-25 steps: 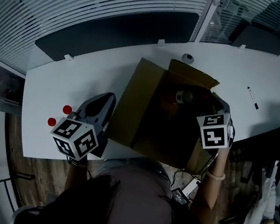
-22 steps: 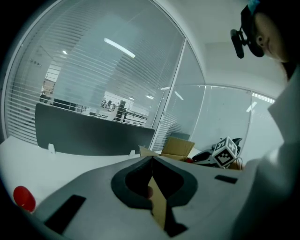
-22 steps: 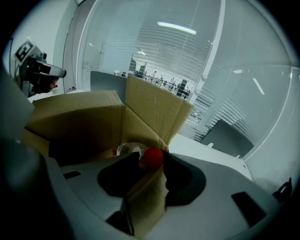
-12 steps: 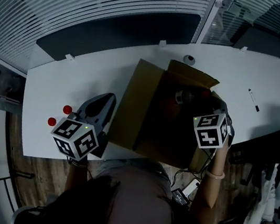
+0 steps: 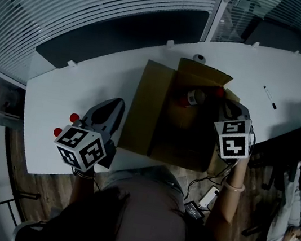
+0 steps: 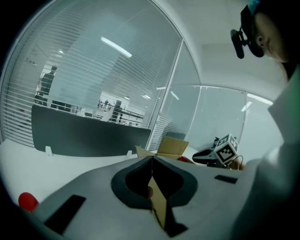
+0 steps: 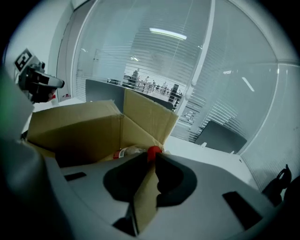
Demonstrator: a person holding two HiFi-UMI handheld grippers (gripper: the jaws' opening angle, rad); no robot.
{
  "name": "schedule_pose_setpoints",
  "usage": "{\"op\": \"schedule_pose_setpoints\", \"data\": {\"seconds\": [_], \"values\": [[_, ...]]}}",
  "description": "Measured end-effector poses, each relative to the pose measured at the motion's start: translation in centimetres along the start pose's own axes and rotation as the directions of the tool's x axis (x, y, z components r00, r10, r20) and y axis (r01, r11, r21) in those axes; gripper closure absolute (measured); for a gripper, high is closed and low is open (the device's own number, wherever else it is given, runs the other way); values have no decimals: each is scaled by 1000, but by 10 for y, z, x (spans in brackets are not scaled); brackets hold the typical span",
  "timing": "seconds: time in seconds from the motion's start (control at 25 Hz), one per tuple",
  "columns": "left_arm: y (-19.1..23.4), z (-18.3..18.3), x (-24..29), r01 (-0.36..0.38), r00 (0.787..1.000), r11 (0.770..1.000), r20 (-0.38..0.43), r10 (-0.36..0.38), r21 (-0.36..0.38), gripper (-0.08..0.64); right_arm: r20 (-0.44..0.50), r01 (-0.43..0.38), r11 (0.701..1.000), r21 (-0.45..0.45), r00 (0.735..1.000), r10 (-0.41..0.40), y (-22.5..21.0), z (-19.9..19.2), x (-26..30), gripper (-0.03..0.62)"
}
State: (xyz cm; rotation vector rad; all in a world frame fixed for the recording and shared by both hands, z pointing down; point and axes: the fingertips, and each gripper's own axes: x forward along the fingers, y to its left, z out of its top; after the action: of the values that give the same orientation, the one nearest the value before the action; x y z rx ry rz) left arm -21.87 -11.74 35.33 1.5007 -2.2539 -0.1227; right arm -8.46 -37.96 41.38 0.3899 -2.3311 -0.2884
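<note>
Cardboard box (image 5: 148, 104) stands open on the white bench (image 5: 77, 79), right in front of the person, with its flaps spread out to the sides. The left gripper (image 5: 119, 106) sits at the box's left side; the left gripper view shows its fingers (image 6: 136, 187) pressed together on the thin edge of a brown flap, which runs straight up between them. The right gripper (image 5: 228, 105) is at the box's right side, and the right gripper view shows its fingers (image 7: 176, 180) likewise clamped on a strip of cardboard wall. Inside the box, near the far wall, lies a clear bottle (image 5: 193, 98) with a red band; the right gripper view shows it low in the box, just past the fingertips, beside a small red round thing (image 7: 153, 153). Two red balls (image 5: 74, 117) rest on the bench just to the left of the left gripper, apart from the box. A dark pen (image 5: 270, 97) lies well off to the right on the bench, and a small round object (image 5: 198, 57) sits just behind the box's far flap
</note>
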Motion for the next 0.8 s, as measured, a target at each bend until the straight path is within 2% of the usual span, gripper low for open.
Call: {"op": "schedule_pose_setpoints", "data": {"seconds": [0.56, 0.68, 0.8], "values": [[18, 8, -30, 122, 992, 992, -19, -122, 23, 551, 41, 72, 986, 149, 996, -78, 26, 32, -47, 531], [23, 9, -34, 139, 990, 990, -24, -139, 23, 551, 68, 63, 971, 230, 994, -80, 27, 42, -49, 530], [29, 10, -33, 151, 988, 988, -29, -150, 21, 551, 100, 29, 936, 350, 993, -68, 27, 46, -41, 520]]}}
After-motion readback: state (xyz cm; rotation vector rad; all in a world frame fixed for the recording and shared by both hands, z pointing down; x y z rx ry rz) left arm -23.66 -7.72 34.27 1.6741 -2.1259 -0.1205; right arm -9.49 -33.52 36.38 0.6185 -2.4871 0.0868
